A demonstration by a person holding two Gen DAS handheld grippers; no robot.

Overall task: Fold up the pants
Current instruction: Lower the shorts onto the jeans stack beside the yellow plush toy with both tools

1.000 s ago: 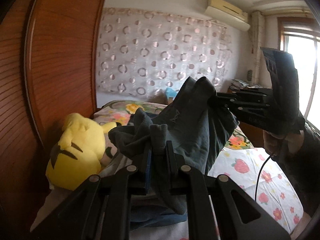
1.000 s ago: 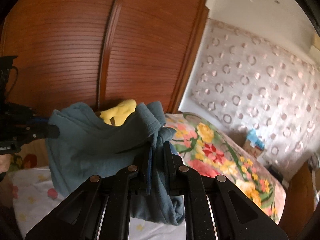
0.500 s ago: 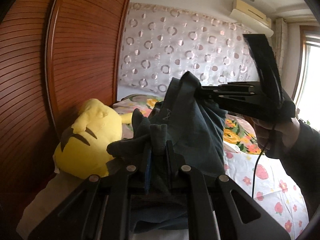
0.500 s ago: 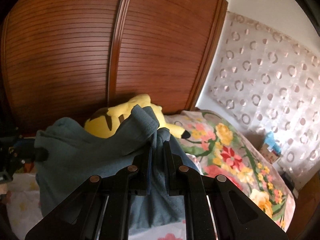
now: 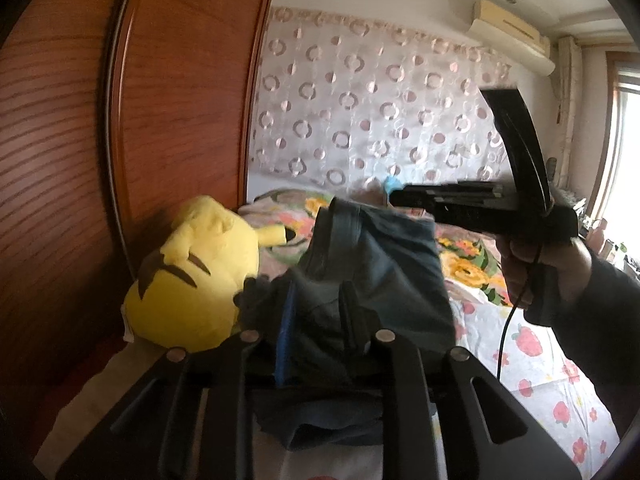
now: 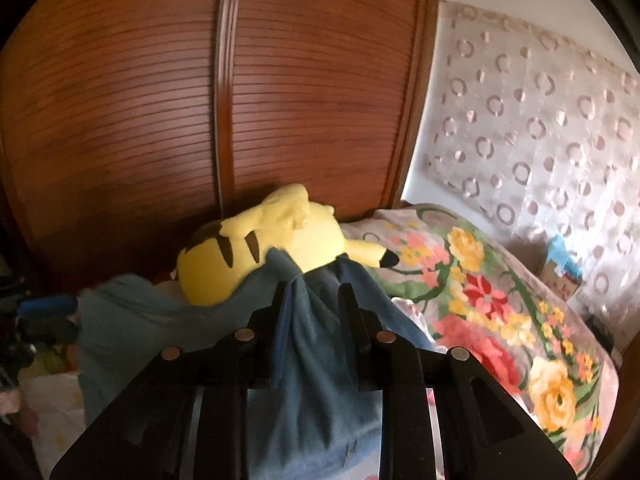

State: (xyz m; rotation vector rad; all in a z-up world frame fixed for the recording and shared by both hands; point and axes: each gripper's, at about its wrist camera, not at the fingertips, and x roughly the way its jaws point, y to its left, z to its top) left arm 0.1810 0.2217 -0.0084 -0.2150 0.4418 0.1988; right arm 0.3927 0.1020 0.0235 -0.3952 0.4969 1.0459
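A: Blue-grey pants (image 5: 372, 280) lie bunched on the bed (image 5: 532, 344), near its wardrobe-side edge, beside the yellow plush (image 5: 196, 276).

B: Both tools spread, cloth between: left tool (image 5: 316, 312), right tool (image 6: 310, 312).

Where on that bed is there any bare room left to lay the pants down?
Bare white strawberry-print sheet lies between the pants and the person's sleeve. It is crowded toward the wardrobe: the yellow plush lies there, the flowered quilt beside it.
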